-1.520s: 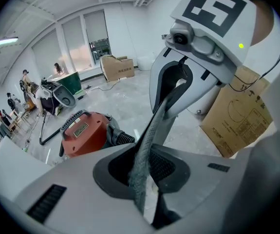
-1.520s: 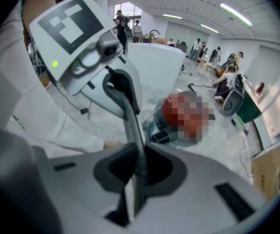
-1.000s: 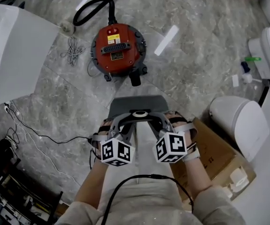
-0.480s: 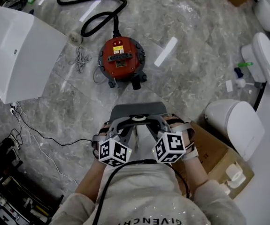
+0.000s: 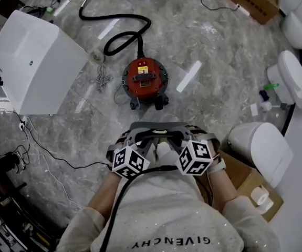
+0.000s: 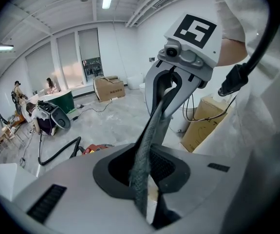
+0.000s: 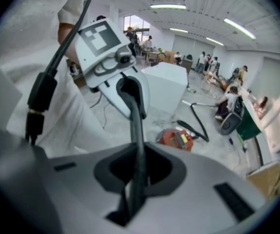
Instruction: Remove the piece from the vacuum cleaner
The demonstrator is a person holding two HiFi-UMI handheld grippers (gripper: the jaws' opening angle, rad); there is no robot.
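Now both tools are pinching the same part. The left tool [image 6: 143, 179] and the right tool [image 7: 137, 179] are each holding their jaws nearly together on a thin edge of the grey piece [image 5: 156, 125], which is running as a dark strip from one tool's grip across to the other's. The person is carrying it in front of the chest, one tool at each side.

Over the last second both tools have been rising together with the piece, their grip unchanged. The red vacuum cleaner [image 5: 145, 81] is shrinking in the head view as the person straightens up. It is standing on the marble floor [image 5: 219, 56] well apart from the piece, its black hose [image 5: 120, 21] looping away behind it. That is suggesting the removal itself is done, and only a place to set the piece down is still wanting.

Much is lying out of sight. The tools are covering most of the piece from above, and each gripper view is catching it edge-on, so its full outline is hard to read. Where exactly the pads are meeting it, deep in the dark recess, is not showing clearly. Which opening on the vacuum cleaner it came from cannot be told. The white shapes [image 5: 266, 146] at the right edge are being cut off by the frame.
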